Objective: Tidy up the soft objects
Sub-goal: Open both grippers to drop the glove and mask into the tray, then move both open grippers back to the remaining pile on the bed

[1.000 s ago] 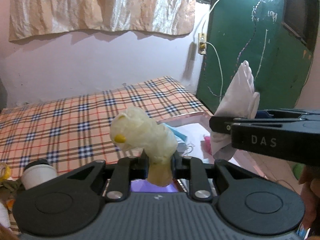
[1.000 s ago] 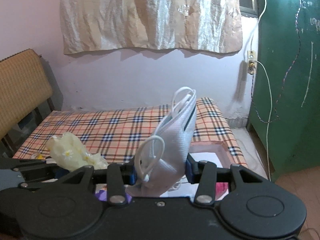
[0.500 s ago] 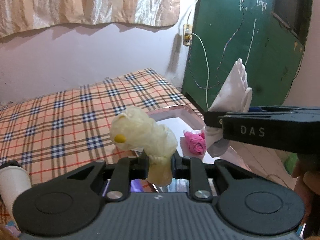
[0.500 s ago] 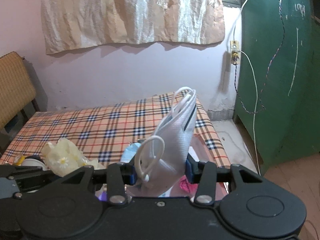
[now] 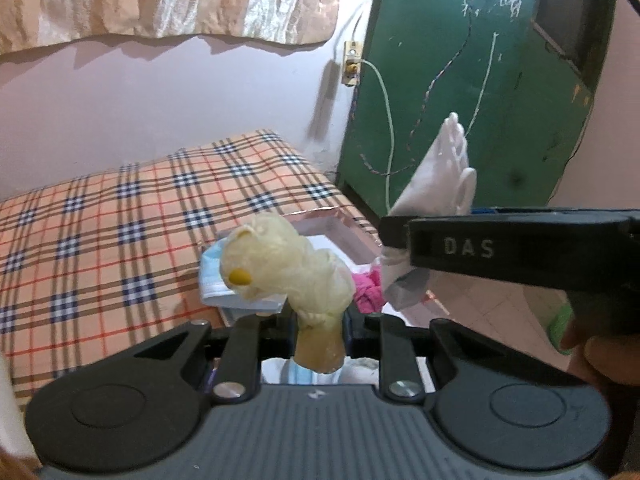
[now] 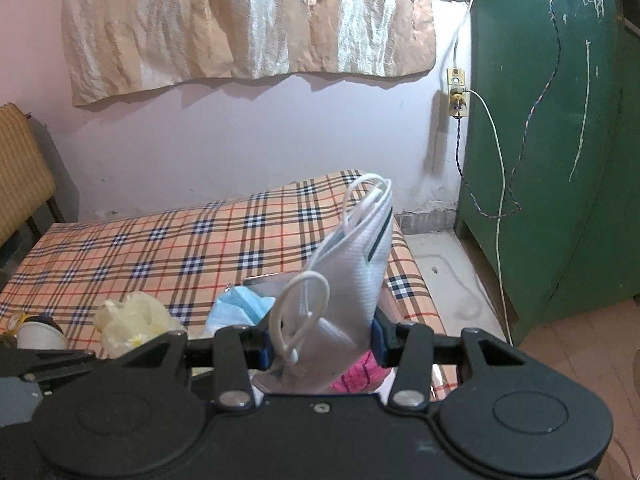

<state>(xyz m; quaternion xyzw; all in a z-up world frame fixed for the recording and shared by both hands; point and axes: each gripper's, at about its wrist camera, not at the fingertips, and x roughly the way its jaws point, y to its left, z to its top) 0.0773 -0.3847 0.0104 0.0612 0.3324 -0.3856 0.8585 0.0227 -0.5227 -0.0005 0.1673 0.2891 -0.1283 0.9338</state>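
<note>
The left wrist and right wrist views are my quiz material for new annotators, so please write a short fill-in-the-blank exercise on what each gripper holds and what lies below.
1. The left gripper is shut on a pale ______ soft bundle.
2. The right gripper is shut on a white face ______.
3. The bed cover has a ______ pattern.
4. Below the grippers, in the tray, lies a ______ cloth.

Missing words: yellow; mask; plaid; pink

1. A lived-in bedroom in a home: a bed with a plaid sheet [image 6: 180, 248] fills the middle.
2. Pink plastered wall [image 6: 240, 136] behind, crumpled cloth [image 6: 248, 20] hung high (a makeshift curtain, seemingly).
3. Scuffed green door [image 6: 560, 140] right, wall socket [image 6: 456, 94] beside it.
</note>
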